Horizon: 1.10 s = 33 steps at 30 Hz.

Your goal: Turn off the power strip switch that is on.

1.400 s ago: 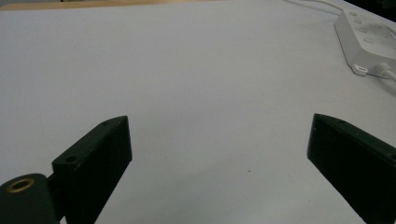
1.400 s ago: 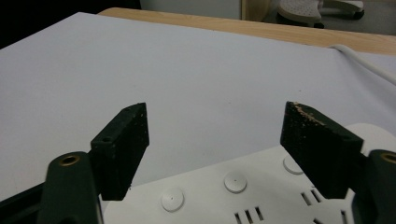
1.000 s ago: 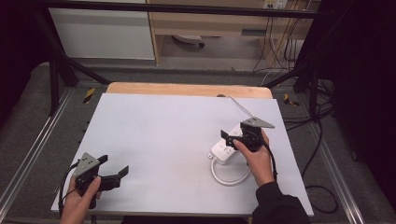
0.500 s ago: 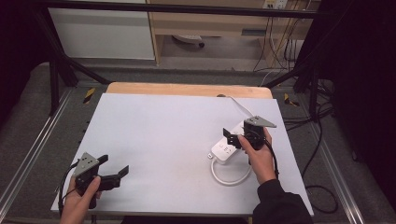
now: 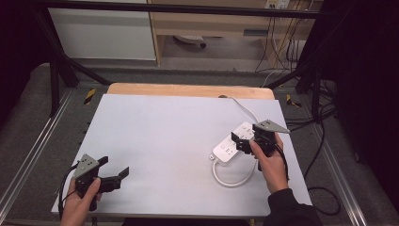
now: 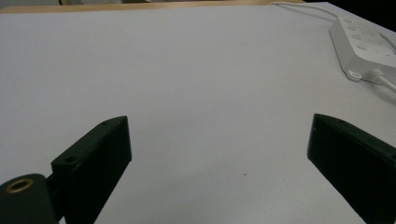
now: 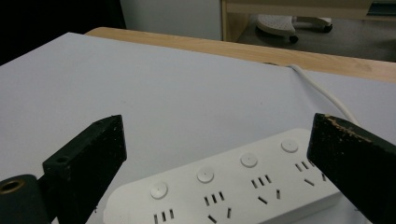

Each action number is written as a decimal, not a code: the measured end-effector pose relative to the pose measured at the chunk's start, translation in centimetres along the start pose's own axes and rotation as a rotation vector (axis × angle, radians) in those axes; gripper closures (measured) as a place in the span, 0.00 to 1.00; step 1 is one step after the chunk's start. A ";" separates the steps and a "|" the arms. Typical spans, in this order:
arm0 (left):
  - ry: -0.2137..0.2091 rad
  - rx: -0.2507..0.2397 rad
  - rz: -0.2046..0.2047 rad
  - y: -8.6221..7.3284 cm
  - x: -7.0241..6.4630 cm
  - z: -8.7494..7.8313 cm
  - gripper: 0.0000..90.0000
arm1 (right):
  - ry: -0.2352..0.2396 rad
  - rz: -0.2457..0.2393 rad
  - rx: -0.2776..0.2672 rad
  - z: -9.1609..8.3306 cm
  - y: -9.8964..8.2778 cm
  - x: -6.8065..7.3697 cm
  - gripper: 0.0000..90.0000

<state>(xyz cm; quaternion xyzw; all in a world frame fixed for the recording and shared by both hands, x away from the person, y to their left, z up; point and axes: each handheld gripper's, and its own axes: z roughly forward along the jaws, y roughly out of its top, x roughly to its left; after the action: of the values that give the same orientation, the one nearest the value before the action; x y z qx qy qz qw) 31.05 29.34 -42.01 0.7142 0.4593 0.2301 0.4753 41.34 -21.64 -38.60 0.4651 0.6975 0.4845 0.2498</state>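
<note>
Your right hand (image 5: 273, 165) reaches forward along the right side of the table (image 5: 164, 136), forearm coming in from the near edge, wrist roughly straight, and it carries the right hand-held gripper (image 5: 242, 140) low over the white power strip (image 5: 234, 142). That gripper's jaws stand wide apart with nothing between them; in the right gripper view the strip (image 7: 233, 186) lies just below and between them, its row of four round buttons and socket slots facing up, and whether the jaws touch it cannot be told. The strip lies flat at the right middle of the table, skewed to the edges, its white cord (image 5: 230, 176) looping toward you and another run leading to the far edge. Your left hand (image 5: 82, 200) rests at the near left corner, well apart from the strip, holding the left hand-held gripper (image 5: 115, 170) with jaws wide open and empty, pointed across the bare table surface.
</note>
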 end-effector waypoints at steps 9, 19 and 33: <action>0.000 -0.003 -0.004 0.0 0.0 0.0 0.07 | -0.010 0.005 -0.011 -2.9 -1.5 -1.1 0.06; -0.001 -0.005 -0.002 0.0 0.0 0.0 0.07 | -0.042 0.010 -0.012 -5.2 -3.5 -2.2 0.06; -0.001 -0.002 -0.003 0.0 0.0 0.0 0.07 | -0.054 0.010 0.001 -7.6 -6.0 -2.6 0.05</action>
<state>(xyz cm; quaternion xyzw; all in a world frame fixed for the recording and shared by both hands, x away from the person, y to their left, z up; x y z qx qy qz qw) 31.09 29.32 -42.00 0.7130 0.4601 0.2297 0.4766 34.00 -27.91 -41.25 0.4818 0.6884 0.4725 0.2659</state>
